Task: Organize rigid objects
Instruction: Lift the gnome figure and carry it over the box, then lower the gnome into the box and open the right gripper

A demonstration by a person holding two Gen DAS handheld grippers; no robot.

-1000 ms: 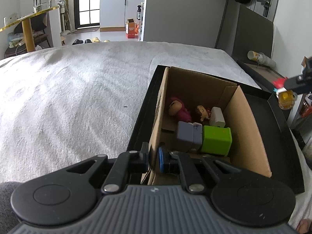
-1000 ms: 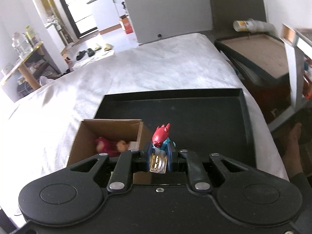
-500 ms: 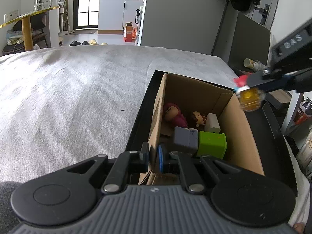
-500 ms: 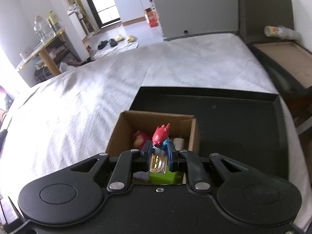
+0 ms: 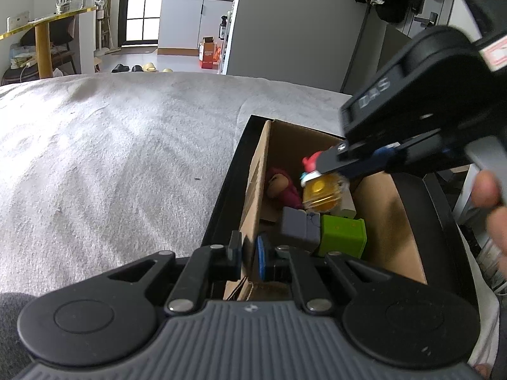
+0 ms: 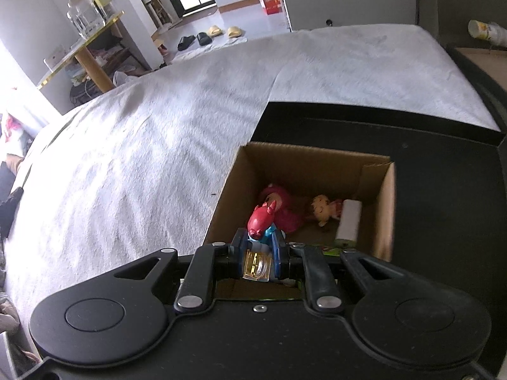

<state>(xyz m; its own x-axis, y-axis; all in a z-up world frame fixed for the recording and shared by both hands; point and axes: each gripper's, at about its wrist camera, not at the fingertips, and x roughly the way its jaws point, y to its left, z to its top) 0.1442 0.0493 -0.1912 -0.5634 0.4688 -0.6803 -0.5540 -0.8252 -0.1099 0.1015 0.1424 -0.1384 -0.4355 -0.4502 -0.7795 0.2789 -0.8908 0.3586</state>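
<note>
White bedding [image 6: 158,158] under cardboard box [image 6: 385,209]; right gripper [image 6: 258,258] apparently grips toy [image 6: 259,218].

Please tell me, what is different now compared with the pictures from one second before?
The right gripper, shut on the red-headed toy figure, has travelled from over the black tray to above the open cardboard box; in the left wrist view it came in from the right edge. The left gripper stays clamped on the box's near wall. The green cube, grey block and pink doll lie unmoved. Nothing was released.
</note>
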